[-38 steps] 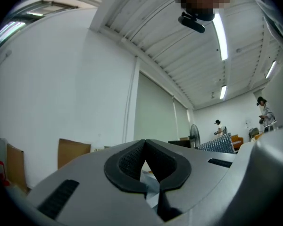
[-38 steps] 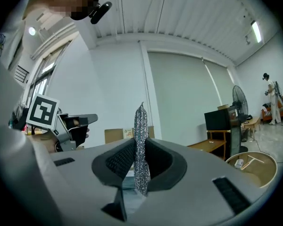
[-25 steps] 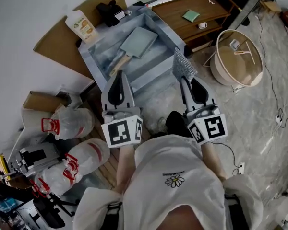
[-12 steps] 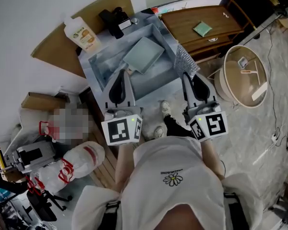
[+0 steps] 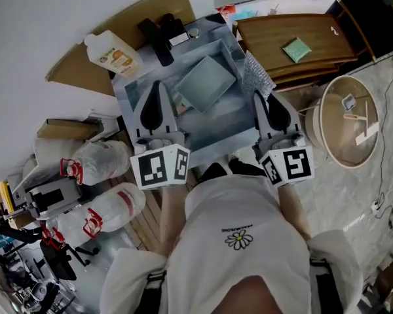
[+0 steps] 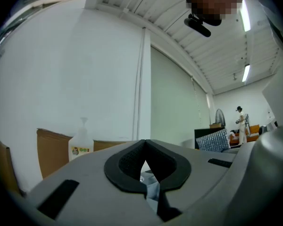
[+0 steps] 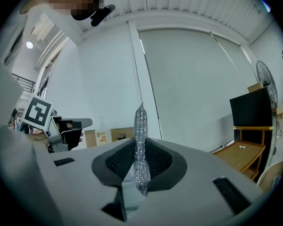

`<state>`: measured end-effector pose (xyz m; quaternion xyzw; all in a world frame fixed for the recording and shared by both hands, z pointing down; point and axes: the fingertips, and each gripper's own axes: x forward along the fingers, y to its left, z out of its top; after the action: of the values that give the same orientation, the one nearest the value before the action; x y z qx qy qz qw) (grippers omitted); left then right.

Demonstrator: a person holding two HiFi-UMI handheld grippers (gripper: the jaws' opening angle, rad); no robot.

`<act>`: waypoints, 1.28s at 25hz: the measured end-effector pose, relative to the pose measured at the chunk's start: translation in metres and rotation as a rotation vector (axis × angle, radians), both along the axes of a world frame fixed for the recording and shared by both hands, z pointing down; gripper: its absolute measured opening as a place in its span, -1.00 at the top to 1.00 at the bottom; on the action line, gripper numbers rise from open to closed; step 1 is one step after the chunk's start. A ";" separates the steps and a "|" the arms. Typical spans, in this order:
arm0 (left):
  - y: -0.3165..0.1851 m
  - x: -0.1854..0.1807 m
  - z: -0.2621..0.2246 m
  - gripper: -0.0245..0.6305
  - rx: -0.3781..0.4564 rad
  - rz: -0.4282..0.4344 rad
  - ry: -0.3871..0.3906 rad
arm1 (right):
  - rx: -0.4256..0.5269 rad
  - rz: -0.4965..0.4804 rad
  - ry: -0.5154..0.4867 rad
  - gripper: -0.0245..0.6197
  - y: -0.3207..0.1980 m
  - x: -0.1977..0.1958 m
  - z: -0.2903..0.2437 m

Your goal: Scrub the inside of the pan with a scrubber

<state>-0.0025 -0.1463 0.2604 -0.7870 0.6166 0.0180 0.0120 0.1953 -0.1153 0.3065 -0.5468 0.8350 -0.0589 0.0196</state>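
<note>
In the head view a square grey-green pan [image 5: 206, 84] lies tilted inside the steel sink [image 5: 230, 113]. My left gripper [image 5: 158, 86] hangs over the sink's left side, just left of the pan, shut with nothing between its pads. Its own view shows the left gripper [image 6: 145, 147] with jaws closed and empty. My right gripper [image 5: 258, 97] is over the sink's right rim, shut on a silvery mesh scrubber [image 5: 254, 76] that sticks out past the tips. In the right gripper view the scrubber [image 7: 140, 126] stands upright, pinched by the right gripper [image 7: 140, 149].
A soap bottle [image 5: 111, 51] and a black tap [image 5: 160, 34] stand behind the sink. A wooden cabinet [image 5: 301, 44] is to the right, with a round tub [image 5: 350, 120] on the floor beside it. Plastic bags [image 5: 98, 162] and a cardboard box lie at the left.
The person has stepped up to the sink. Both grippers have moved forward from in front of it to over its front part. The scrubber stays pinched in the right gripper.
</note>
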 end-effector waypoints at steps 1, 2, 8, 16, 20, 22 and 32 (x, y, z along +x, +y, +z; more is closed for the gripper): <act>-0.005 -0.001 0.000 0.88 0.001 -0.014 0.004 | -0.004 -0.010 0.001 0.78 -0.007 0.000 0.002; -0.009 -0.001 0.001 0.88 0.003 -0.023 0.002 | -0.007 -0.021 0.003 0.78 -0.013 0.000 0.003; -0.024 -0.011 0.005 0.88 0.007 -0.051 -0.006 | -0.011 -0.073 -0.004 0.78 -0.040 -0.011 0.003; -0.038 -0.025 0.013 0.88 -0.019 -0.011 -0.045 | -0.025 -0.069 -0.019 0.78 -0.051 -0.026 0.000; -0.052 -0.031 0.041 0.87 -0.123 0.100 -0.160 | -0.038 -0.063 -0.030 0.78 -0.056 -0.037 0.005; -0.058 -0.030 0.064 0.83 -0.201 0.186 -0.231 | -0.046 -0.062 -0.030 0.78 -0.058 -0.043 0.008; -0.008 -0.021 0.276 0.18 -0.834 0.713 -0.693 | -0.094 -0.040 -0.012 0.78 -0.063 -0.065 0.023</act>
<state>-0.0238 -0.1546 0.5367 -0.8421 0.2331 -0.4752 -0.1030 0.1302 -0.1779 0.3296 -0.5301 0.8418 -0.1017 -0.0024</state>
